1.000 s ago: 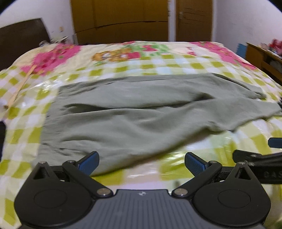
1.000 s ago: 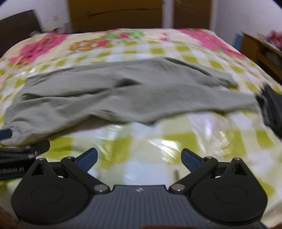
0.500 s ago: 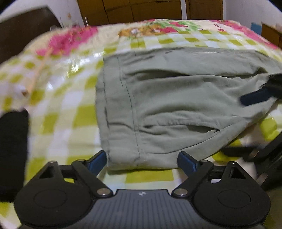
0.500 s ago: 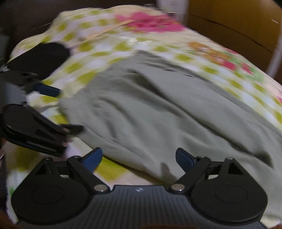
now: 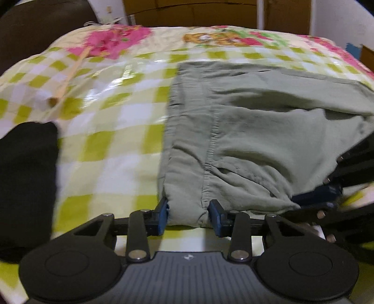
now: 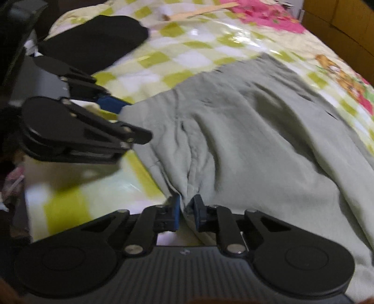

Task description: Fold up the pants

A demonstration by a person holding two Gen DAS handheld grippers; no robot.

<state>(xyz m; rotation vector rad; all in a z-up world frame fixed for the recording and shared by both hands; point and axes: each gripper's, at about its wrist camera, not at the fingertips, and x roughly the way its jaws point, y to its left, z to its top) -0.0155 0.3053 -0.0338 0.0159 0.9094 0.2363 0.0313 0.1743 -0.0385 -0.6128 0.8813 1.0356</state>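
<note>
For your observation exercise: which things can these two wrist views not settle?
- Pants legs: cut off by the right edge, left wrist view.
- Black cloth: what it is, blurred, cut by the left edge.
- Right claw, closing: fabric between, bunched folds hide pad contact.

Brightness: you are working in dim, warm indoor light; colours look muted and grainy.
Glare: the glossy green-and-white checked bed cover (image 5: 112, 112) throws white sheen patches at you, far left in the left wrist view and beside the near edge in the right wrist view (image 6: 126, 184).
Shadows: soft dark folds lie across the sage-green cotton pants (image 5: 268, 131); no hard-edged shadow shows.
Blur: you get motion smear in both views, worst on the black folded cloth (image 6: 93, 39) and the pale wooden stick (image 5: 70, 74).
Distortion: fisheye bends the bed edges and darkens your corners.
Focus: the far brown wooden wardrobe (image 5: 198, 11) is soft.
</note>
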